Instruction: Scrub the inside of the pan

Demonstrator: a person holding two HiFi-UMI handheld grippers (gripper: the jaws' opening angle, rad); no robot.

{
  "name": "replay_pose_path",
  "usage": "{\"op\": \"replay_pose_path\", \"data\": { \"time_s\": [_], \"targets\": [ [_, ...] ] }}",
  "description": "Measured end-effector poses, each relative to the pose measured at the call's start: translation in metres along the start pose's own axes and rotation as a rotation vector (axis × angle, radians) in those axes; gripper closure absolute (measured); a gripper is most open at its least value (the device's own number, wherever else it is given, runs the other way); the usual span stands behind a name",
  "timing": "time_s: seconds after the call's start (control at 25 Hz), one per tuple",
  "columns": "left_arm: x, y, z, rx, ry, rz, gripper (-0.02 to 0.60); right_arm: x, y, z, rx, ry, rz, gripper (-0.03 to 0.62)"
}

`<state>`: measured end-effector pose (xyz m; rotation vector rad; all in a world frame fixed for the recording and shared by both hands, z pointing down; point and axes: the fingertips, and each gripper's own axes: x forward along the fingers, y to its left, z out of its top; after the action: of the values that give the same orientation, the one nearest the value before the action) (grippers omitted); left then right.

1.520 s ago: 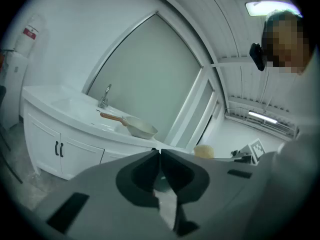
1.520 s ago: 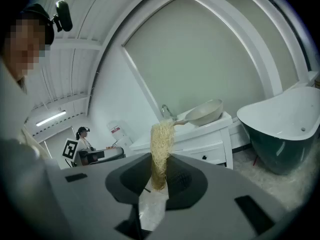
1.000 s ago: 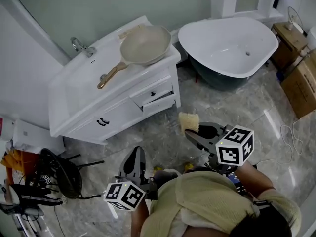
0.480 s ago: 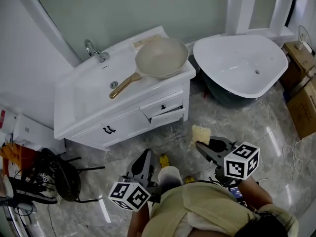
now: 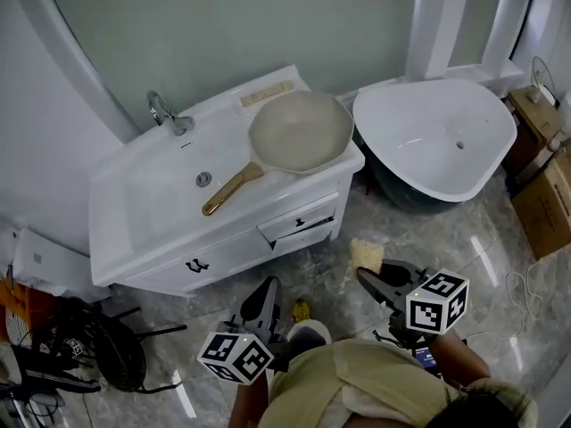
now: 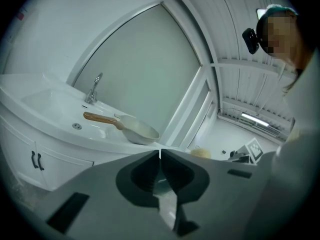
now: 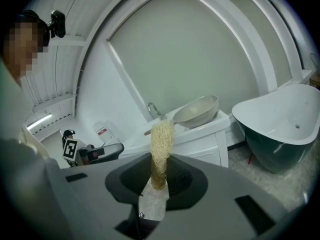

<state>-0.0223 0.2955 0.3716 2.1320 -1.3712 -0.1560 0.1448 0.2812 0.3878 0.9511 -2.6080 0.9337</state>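
The round beige pan (image 5: 302,132) lay on the right end of the white vanity cabinet (image 5: 143,194), the white oval bathtub (image 5: 428,127) to its right; before them, the right gripper (image 5: 366,276) held a yellow fibrous sponge (image 5: 367,254).

We see a white desk (image 5: 178,243) with a basin sunk into its top, a chrome faucet (image 5: 165,112) at the basin's back edge, a round drain (image 5: 204,179) in its bottom, and drawers (image 5: 299,226) at its right end. Just beside that end stands a white bathtub (image 5: 428,132) with a dark outer shell, and at the far right we make out brown cardboard boxes (image 5: 544,185). The floor (image 5: 482,239) is glossy grey marble, with a thin white cable (image 5: 522,283) looped on it at the right and a heap of black gear (image 5: 98,350) at the lower left.
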Motion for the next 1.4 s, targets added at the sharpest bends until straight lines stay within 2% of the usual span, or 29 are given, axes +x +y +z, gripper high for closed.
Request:
{"op": "replay_pose_path", "data": {
  "time_s": [0.4, 0.56, 0.76, 1.0, 1.2, 1.4],
  "targets": [
    [0.033, 0.057, 0.046, -0.001, 0.026, -0.041, 0.515, 0.054, -0.008, 0.039, 0.000, 0.007, -0.052, 0.508],
    [0.042, 0.072, 0.065, 0.004, 0.031, -0.082, 0.515, 0.079, -0.009, 0.054, -0.011, 0.021, -0.078, 0.508],
    [0.051, 0.083, 0.081, 0.007, 0.091, -0.160, 0.520, 0.095, 0.002, 0.087, 0.025, -0.032, -0.052, 0.508],
    [0.073, 0.095, 0.095, 0.060, 0.088, -0.102, 0.523, 0.112, -0.013, 0.119, -0.085, -0.021, -0.110, 0.508],
    [0.096, 0.093, 0.114, 0.147, 0.101, -0.073, 0.522, 0.140, -0.036, 0.160, -0.138, -0.038, -0.068, 0.508],
    [0.127, 0.100, 0.135, 0.216, 0.109, 0.015, 0.522, 0.165, -0.055, 0.197, -0.180, -0.027, 0.001, 0.508]
  ]
}}
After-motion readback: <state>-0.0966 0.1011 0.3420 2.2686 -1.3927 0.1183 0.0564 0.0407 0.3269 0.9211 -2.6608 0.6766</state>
